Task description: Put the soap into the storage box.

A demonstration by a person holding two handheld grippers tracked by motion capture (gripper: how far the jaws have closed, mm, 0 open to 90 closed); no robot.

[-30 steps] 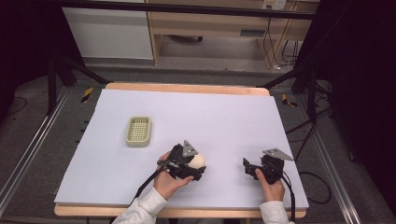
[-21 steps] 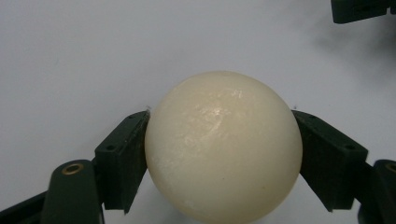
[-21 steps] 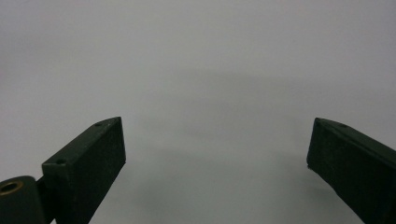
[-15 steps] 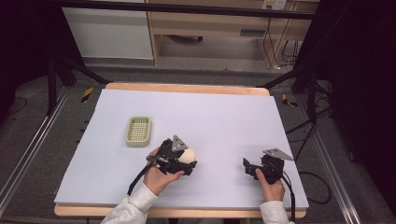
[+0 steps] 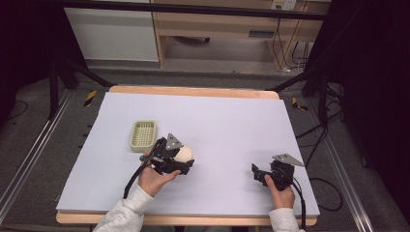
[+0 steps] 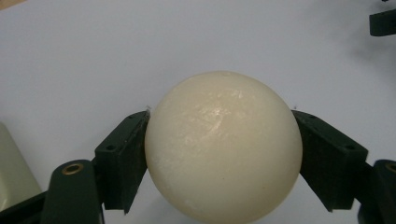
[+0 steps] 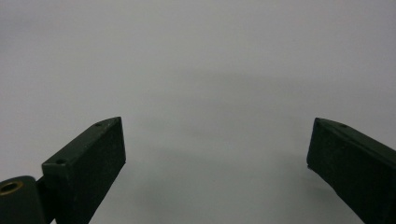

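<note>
Ball clamped in the left gripper, right one idle with nothing in it.

Left gripper point(image 5: 186, 161) has its two black jaws pressed against either side of a cream-white ball point(image 6: 223, 148), so it's squeezed tight across the middle, no gap on either side. From the high view the ball point(image 5: 183, 153) sits around 7 o'clock from the middle of the pale sheet point(image 5: 227, 121) covering the table, and the little green basket point(image 5: 143, 135) is just beside it, at about 10 o'clock from the ball; can't tell if the ball is touching the sheet or lifted a bit. Right gripper point(image 5: 256, 173) is well apart, down at roughly 5 o'clock near the front edge, jaws spread wide over bare sheet in the right gripper view.
</note>
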